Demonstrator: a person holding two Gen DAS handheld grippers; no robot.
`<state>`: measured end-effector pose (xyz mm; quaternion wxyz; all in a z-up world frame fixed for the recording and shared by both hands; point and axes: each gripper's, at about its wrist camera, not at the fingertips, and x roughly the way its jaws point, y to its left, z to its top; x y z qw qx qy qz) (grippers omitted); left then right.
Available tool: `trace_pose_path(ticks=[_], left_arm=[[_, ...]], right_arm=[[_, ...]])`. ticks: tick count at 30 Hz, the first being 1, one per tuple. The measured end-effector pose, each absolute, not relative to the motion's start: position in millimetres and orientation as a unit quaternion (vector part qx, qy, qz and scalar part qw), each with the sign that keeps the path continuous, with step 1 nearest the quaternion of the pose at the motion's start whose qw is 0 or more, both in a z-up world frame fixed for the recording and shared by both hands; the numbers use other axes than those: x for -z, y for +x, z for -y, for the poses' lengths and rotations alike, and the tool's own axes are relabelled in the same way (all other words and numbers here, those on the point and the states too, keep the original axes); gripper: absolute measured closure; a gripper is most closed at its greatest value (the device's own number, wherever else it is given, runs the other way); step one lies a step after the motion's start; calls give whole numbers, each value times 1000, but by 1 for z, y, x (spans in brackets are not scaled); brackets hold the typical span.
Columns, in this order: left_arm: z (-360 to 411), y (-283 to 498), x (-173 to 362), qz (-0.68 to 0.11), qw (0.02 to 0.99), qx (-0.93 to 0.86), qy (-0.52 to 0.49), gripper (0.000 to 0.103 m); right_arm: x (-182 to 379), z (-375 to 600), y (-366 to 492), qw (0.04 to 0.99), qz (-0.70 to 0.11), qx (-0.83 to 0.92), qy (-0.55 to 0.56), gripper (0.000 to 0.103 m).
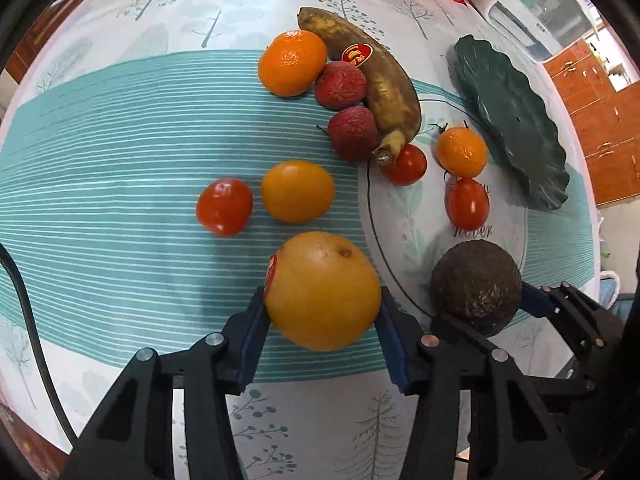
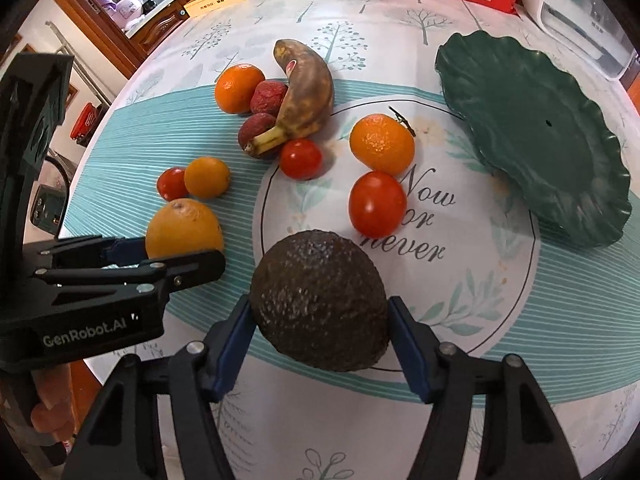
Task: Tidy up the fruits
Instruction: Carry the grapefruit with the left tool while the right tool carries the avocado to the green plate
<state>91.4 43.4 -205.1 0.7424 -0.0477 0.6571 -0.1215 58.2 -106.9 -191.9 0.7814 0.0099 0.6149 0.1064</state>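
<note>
**Skins, cloth and plastic**

The avocado (image 2: 320,300) looks rough, pebbled and matt; the orange (image 1: 322,290) finely dimpled with a soft sheen; the tomatoes (image 2: 377,204) smooth and glossy; the lychees (image 1: 340,84) bumpy; the plate (image 2: 532,136) glossy green; the tablecloth (image 1: 120,140) printed, faintly shiny; the fingers (image 1: 252,336) matt black plastic, blue-padded.

Patterned tablecloth (image 2: 400,420) bears scattered fruit (image 2: 378,204) and a green plate (image 2: 532,140).

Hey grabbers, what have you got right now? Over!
Left gripper jaws on big orange. Right gripper jaws on avocado. Green plate empty, tomato between.
</note>
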Motion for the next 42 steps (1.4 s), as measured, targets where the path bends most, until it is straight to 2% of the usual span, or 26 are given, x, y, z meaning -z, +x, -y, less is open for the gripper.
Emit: trace_pose_path(ticks=[9,21,26,33,42], left_arm=[[-32,83,147,-612,781,122,9,54],[33,107,29,-505,834,214,50,54],[73,130,3,-483,841,235,68,53],[127,179,22,-500,833,218,91,53],[179,237,104,-568,802,169,76,53]], right_arm=[[162,122,51,794,-601,-86,34,42],[47,185,59,856,-513,-14,57,42],[2,221,89,878,-474,12,68,42],[2,276,156,873,-478,19,94,42],[86,333,227,836,-535,19,122,42]])
